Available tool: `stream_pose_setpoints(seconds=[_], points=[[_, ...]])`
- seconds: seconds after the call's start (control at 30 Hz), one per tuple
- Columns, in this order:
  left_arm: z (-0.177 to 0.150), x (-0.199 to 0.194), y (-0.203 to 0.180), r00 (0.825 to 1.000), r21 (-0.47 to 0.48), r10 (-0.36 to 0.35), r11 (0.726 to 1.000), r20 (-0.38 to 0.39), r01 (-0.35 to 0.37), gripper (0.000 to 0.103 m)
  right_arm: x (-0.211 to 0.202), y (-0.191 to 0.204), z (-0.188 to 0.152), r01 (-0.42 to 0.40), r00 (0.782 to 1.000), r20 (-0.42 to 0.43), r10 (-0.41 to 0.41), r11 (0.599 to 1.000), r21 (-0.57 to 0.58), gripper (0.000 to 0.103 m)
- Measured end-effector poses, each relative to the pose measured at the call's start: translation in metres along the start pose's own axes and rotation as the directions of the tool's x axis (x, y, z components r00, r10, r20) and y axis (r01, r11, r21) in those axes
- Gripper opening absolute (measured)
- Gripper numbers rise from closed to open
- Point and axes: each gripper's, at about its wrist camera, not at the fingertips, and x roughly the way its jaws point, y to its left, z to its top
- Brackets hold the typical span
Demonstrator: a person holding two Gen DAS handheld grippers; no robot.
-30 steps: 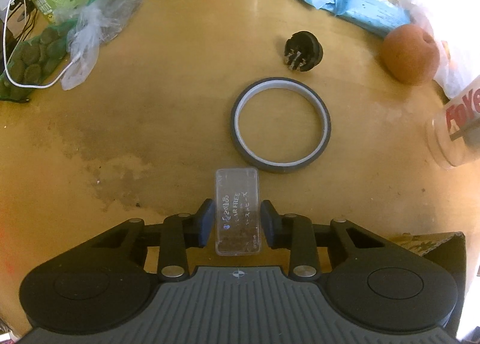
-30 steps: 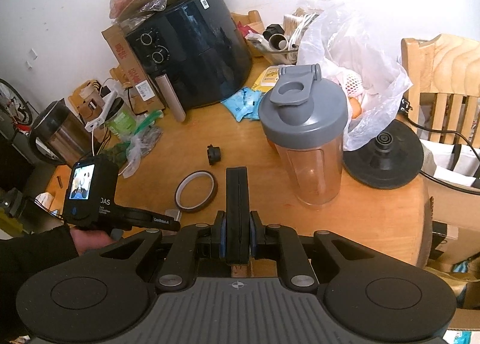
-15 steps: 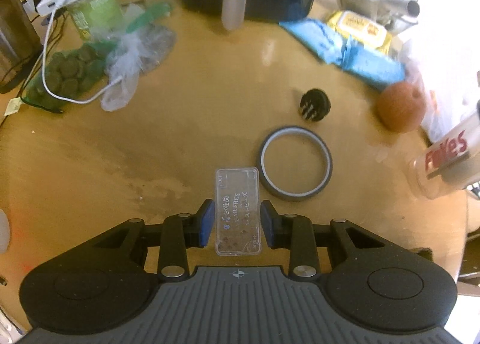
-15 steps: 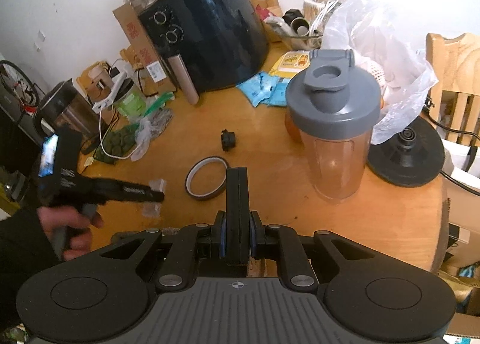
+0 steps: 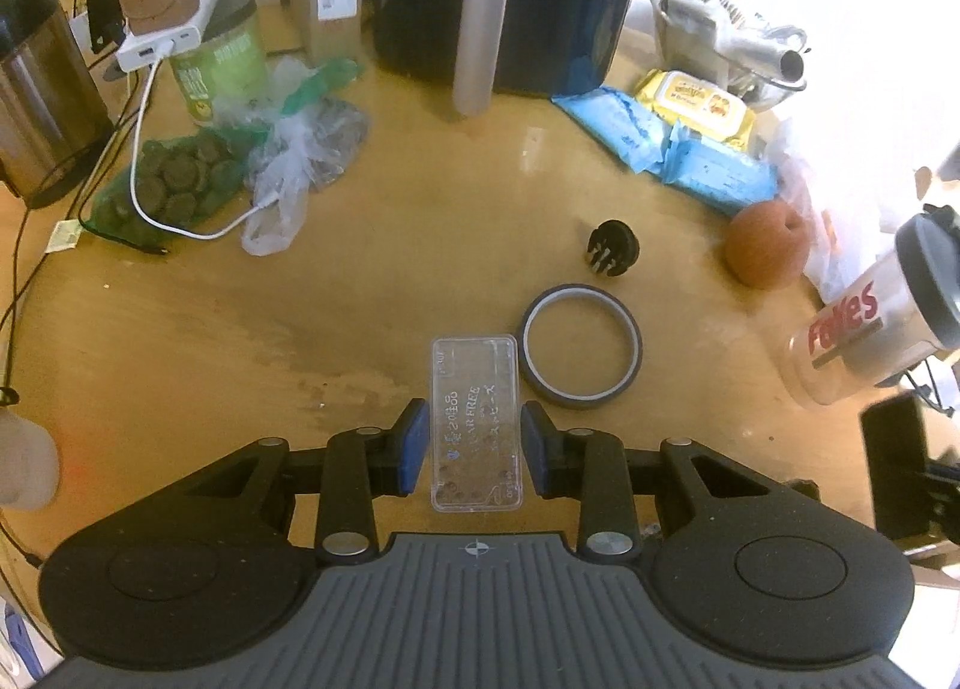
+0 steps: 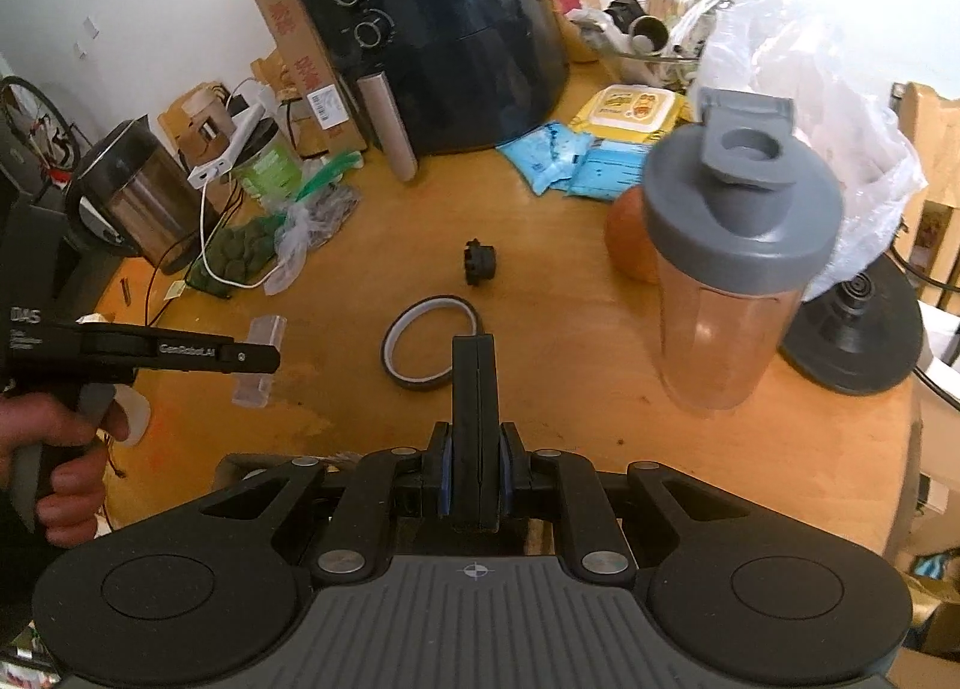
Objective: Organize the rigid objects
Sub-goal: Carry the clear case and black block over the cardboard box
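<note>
My left gripper [image 5: 475, 437] is shut on a clear plastic case [image 5: 475, 419] with printed text and holds it above the wooden table [image 5: 300, 299]. The case and the left gripper also show in the right wrist view [image 6: 259, 356], at the left. My right gripper [image 6: 474, 485] is shut on a flat black object [image 6: 474, 419] held upright over the table's near edge. A tape ring [image 5: 581, 347] lies on the table just right of the case. A small black plug adapter [image 5: 612, 248] lies beyond the ring.
A black air fryer [image 6: 444, 23] stands at the back. A grey-lidded shaker bottle [image 6: 738, 269], an orange fruit [image 5: 767, 251] and blue and yellow wipe packs [image 5: 678, 143] are at the right. A metal kettle [image 6: 132, 197], a green can and plastic bags are at the left.
My left gripper has risen and pulled back with the clear case, so more of the table shows. My right gripper has shifted a little left with the black object.
</note>
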Motion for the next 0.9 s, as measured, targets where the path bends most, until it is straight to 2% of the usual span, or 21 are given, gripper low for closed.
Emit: stream_pose_setpoints(seconds=[0.3, 0.63, 0.9], points=[[-0.011, -0.021, 0.007, 0.999, -0.012, -0.024, 1.000, 0.023, 0.024, 0.033, 0.014, 0.018, 0.009, -0.039, 0.999, -0.020, 0.038, 0.998, -0.043, 0.017], [-0.040, -0.048, 0.010, 0.994, -0.030, -0.102, 0.994, 0.033, 0.103, 0.033, 0.021, 0.028, 0.011, -0.072, 0.997, -0.039, 0.070, 0.995, -0.067, 0.017], [-0.067, -0.051, 0.007, 0.991, -0.043, -0.131, 0.990, -0.001, 0.131, 0.033, 0.020, 0.031, 0.004, -0.084, 0.996, -0.047, 0.081, 0.994, -0.067, 0.017]])
